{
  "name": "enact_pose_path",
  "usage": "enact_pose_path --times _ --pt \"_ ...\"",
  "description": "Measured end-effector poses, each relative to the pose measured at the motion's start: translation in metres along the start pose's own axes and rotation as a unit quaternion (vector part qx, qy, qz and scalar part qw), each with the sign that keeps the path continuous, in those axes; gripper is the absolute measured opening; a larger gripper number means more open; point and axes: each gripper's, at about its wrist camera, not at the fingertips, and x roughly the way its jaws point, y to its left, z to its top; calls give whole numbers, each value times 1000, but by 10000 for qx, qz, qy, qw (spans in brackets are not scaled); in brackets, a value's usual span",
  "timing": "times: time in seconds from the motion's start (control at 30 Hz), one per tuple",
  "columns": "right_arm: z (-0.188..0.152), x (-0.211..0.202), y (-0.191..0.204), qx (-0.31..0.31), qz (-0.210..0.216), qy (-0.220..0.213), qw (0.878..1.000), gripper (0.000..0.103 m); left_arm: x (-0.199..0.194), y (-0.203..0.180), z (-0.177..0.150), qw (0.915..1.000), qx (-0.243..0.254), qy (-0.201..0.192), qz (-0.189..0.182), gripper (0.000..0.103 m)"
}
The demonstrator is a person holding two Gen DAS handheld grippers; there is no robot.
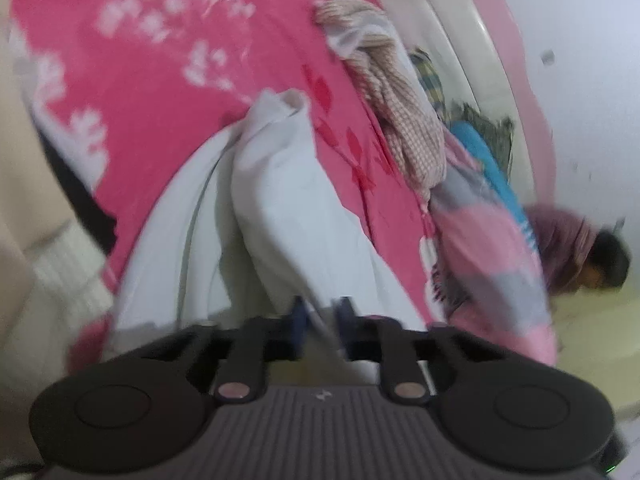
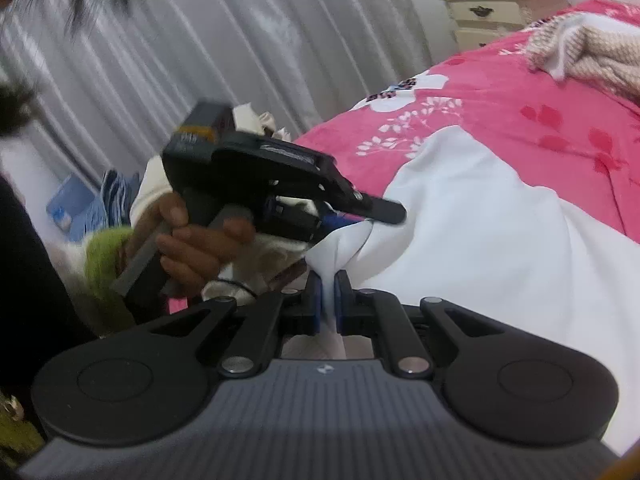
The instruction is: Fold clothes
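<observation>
A white garment (image 1: 276, 208) lies stretched over the pink floral bedspread (image 1: 160, 60). My left gripper (image 1: 322, 316) is shut on a bunched edge of it, blue pads pressed into the cloth. In the right wrist view the same white garment (image 2: 480, 232) spreads across the bed, and my right gripper (image 2: 329, 292) is shut on a pinched fold of it. The left gripper (image 2: 344, 220), held by a person's hand (image 2: 192, 240), grips the cloth just beyond my right fingers, so both grips sit close together.
A beige checked garment (image 1: 396, 120) and a pink, grey and blue pile (image 1: 492, 248) lie along the bed's far side. A cream nightstand (image 2: 500, 12) stands by the wall, and grey curtains (image 2: 240, 40) hang behind. A person (image 1: 600, 264) sits low at the right.
</observation>
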Motion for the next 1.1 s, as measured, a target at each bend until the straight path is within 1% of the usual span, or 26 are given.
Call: enact_pose_path --times 0.03,0.1,0.17,0.23,0.27,0.3,0.33,0.4,0.43,0.47,0.5,0.53,0.6,0.63,0.67,0.7,0.77,0.8,0.83,0.87,0.9,0.93,0.97,1.0,1.03,1.1 --pt "0 -1 4 -156 -7 -13 9999 5 -6 -4 0 9998 144 -33 92 8" --pt "-1 -3 13 -512 6 -54 9987 5 -19 -9 0 9988 372 -142 271 7" --pt "-7 7 18 -740 21 54 9972 5 -24 -12 -1 9965 634 -208 510 6" --pt "-14 21 22 -916 36 223 9955 5 -21 -13 -5 9912 918 -196 930 6" --pt "-18 28 24 -1003 43 307 9945 5 -15 -11 -7 9875 1038 -156 1175 6" --pt "-22 36 26 -1091 51 392 9932 6 -10 -10 -10 9821 1202 -140 1446 6" --pt "-25 43 28 -1178 59 476 9919 8 -5 -10 -14 9750 1391 -123 1728 6" --pt "-33 57 31 -1352 74 645 9887 10 1 -9 -21 9644 1677 -65 2044 6" --pt "-37 64 33 -1439 81 730 9869 17 3 -10 -24 9580 1846 -72 2194 6" --pt "-40 72 35 -1525 89 814 9849 21 5 -12 -27 9523 1996 -80 2307 6" --pt "-44 79 37 -1611 96 898 9828 28 5 -13 -30 9478 2121 -72 2378 6" --pt "-43 79 38 -1630 153 893 9825 32 6 -14 -32 9435 2231 -62 2448 8" --pt "-30 57 34 -1473 375 620 9864 32 7 -15 -36 9338 2460 -10 2597 14" --pt "-23 48 30 -1372 379 448 9888 32 8 -17 -37 9286 2575 50 2672 18" --pt "-17 39 24 -1249 317 258 9913 32 7 -19 -37 9246 2649 119 2733 22" --pt "-12 33 17 -1141 175 110 9932 33 6 -23 -37 9208 2714 192 2794 23" --pt "-13 38 1 -916 -186 122 9955 33 0 -35 -35 9137 2812 291 2918 25" --pt "-18 44 -6 -807 -262 249 9961 33 -5 -44 -33 9107 2870 293 2955 26" --pt "-26 55 -13 -718 -235 491 9959 33 -11 -53 -30 9087 2923 270 2969 30" --pt "-32 61 -16 -695 -223 634 9953 33 -17 -62 -25 9083 2929 250 2974 34" --pt "-36 64 -14 -765 -234 638 9948 33 -22 -73 -17 9106 2867 238 2966 36" --pt "-39 66 -12 -836 -244 642 9941 41 -26 -83 -9 9133 2801 235 2948 40" --pt "-43 68 -11 -907 -254 646 9935 47 -28 -93 1 9164 2741 233 2909 41" --pt "-47 70 -9 -978 -265 649 9927 52 -27 -102 12 9175 2756 198 2862 42" --pt "-51 72 -7 -1048 -275 653 9920 55 -23 -110 24 9155 2841 146 2846 45" --pt "-58 76 -4 -1189 -296 661 9903 57 -10 -119 46 9099 2970 48 2895 45"
